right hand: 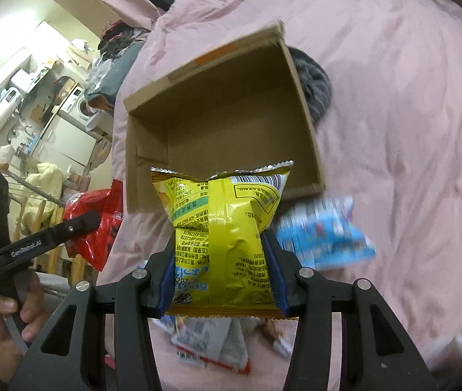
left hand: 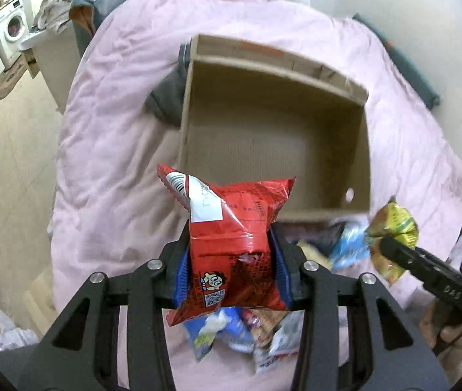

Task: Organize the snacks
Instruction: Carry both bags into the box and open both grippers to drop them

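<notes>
My left gripper (left hand: 229,260) is shut on a red snack bag (left hand: 231,241), held in the air just short of the near edge of an open, empty cardboard box (left hand: 358,150) on the pink bed. My right gripper (right hand: 219,267) is shut on a yellow snack bag (right hand: 221,221), held before the same box (right hand: 309,123). Each view shows the other gripper: the right one (left hand: 394,247) with the yellow bag (left hand: 394,224), the left one (right hand: 91,221) with the red bag (right hand: 104,228). Several loose snack packets (left hand: 237,329) lie on the bed below.
A blue packet (right hand: 322,238) lies right of the box's near edge. A dark grey cloth (left hand: 166,97) sits against the box's far side. The pink quilt (left hand: 117,150) covers the bed. A washing machine (left hand: 11,27) and clutter stand beyond the bed's left edge.
</notes>
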Demonstrator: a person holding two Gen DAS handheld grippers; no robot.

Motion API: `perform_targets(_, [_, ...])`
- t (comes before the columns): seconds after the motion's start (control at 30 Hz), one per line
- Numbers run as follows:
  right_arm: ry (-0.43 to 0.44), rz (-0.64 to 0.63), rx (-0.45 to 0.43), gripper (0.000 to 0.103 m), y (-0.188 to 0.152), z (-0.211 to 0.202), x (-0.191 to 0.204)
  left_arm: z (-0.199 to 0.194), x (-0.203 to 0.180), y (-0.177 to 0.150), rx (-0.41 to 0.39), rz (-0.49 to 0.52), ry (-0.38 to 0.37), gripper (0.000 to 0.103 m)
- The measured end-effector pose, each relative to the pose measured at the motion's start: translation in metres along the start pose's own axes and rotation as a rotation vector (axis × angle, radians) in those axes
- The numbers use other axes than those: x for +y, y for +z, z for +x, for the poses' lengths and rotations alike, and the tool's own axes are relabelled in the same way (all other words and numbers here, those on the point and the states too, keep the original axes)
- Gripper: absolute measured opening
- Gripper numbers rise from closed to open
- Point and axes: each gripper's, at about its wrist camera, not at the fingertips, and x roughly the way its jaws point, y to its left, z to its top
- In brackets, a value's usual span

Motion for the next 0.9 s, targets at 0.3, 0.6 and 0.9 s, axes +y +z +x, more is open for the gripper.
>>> perform_targets(0.3, [-0.039,-0.056,-0.025,0.050,0.061,0.041,0.007,0.026,-0.017,0.043,-0.088,0.049,-0.006,0.039])
perform_targets(0.6, [-0.102,-0.125,-0.023,0.050,0.060,0.077,-0.005,0.075,-0.017,0.045,-0.090,0.065,-0.029,0.039])
perform_targets(0.9, [-0.121,-0.098,0.006,0.050,0.067,0.093,-0.011,0.089,-0.026,0.046,-0.103,0.088,-0.034,0.039])
